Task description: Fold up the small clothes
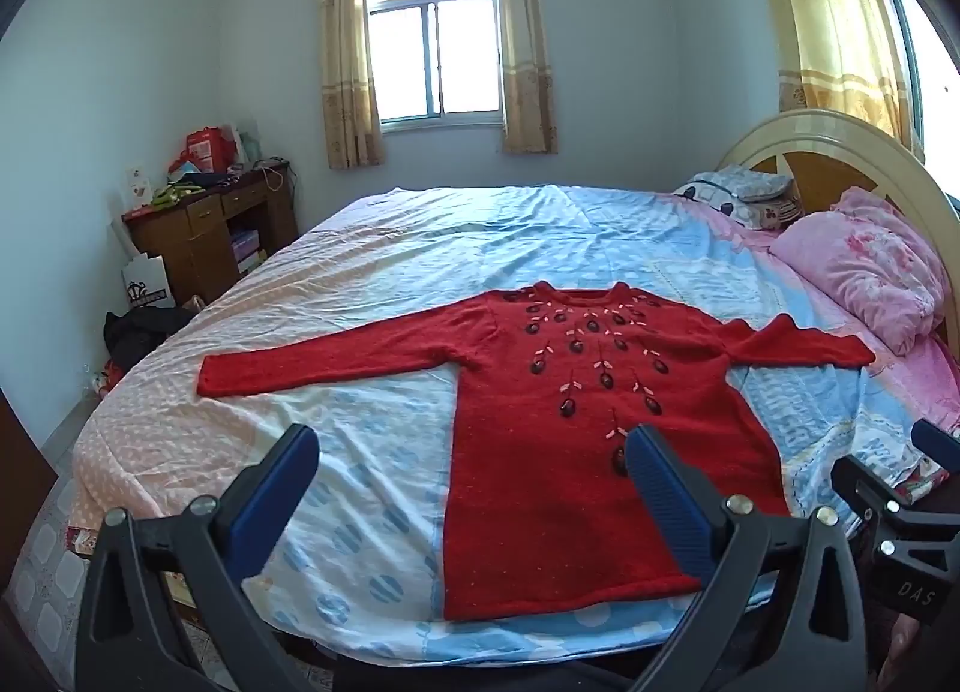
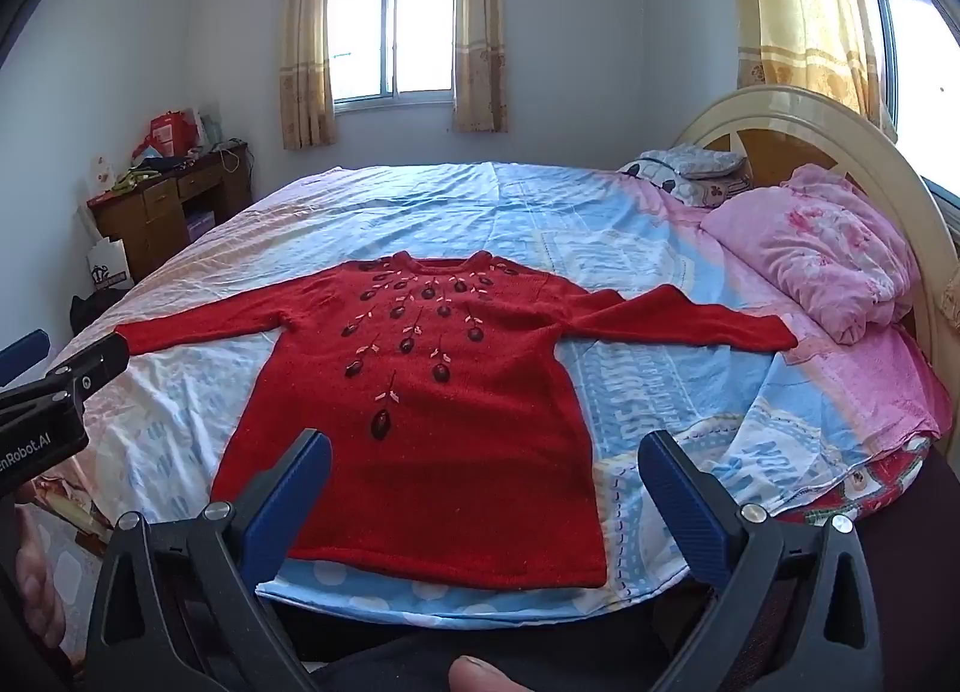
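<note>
I have the red sweater [image 1: 540, 422] spread flat, front up, on the bed [image 1: 372, 248], with its hem toward the near edge and its neckline toward the far side. Both sleeves stretch out sideways, 1 to the left and 1 to the right toward the pink quilt [image 1: 870, 266] bundled by the headboard [image 1: 834, 152]. Dark beads and pale pink stitches run down the chest from the collar.

My left gripper [image 1: 474, 488] hangs above the near edge of the bed with its 2 blue fingers [image 1: 273, 488] spread wide, nothing between them; through the gap I see the sweater's left half and the pale blue sheet beside it. My right gripper [image 2: 486, 488] is likewise released, jaws fully apart and gripping nothing, looking down at the hem and the right side of the sweater [image 2: 432, 422]. Neither touches the cloth.

Each camera catches the other tool at its edge: the right gripper [image 1: 900, 518] at the right border of the left view, the left gripper [image 2: 54, 392] at the left border of the right view.

Far left stands a wooden desk [image 1: 204, 236] piled with clutter, and a curtained window [image 1: 435, 56] sits on the far wall.
</note>
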`<state>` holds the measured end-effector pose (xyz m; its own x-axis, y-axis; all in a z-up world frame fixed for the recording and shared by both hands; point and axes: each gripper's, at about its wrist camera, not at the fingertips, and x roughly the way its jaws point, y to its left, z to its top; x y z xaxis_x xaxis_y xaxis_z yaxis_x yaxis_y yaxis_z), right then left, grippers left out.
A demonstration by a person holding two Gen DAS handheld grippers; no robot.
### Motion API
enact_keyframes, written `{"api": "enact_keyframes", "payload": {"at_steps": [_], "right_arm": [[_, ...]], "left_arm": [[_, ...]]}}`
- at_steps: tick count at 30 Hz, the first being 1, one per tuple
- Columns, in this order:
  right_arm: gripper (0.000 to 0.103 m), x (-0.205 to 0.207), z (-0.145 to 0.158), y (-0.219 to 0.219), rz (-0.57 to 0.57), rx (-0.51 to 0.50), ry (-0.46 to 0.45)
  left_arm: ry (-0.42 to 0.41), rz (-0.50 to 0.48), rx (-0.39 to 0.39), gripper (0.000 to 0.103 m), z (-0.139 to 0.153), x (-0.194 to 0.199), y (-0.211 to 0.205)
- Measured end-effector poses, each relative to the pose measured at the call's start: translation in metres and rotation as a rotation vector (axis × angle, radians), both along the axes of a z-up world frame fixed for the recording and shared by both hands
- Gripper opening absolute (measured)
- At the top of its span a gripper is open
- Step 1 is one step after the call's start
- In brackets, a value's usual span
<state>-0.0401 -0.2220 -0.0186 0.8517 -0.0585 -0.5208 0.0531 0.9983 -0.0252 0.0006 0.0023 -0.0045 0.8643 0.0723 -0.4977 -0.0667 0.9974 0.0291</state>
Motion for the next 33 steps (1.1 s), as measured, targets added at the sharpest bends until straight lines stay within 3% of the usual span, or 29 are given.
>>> {"api": "enact_keyframes", "payload": {"at_steps": [33], "right_arm": [[0.102,0.0036,-0.0067,0.0008,0.008,0.001,0.026]], "left_arm": [[0.001,0.004,0.012,0.103,0.0012,0.0014,0.0035]]}}
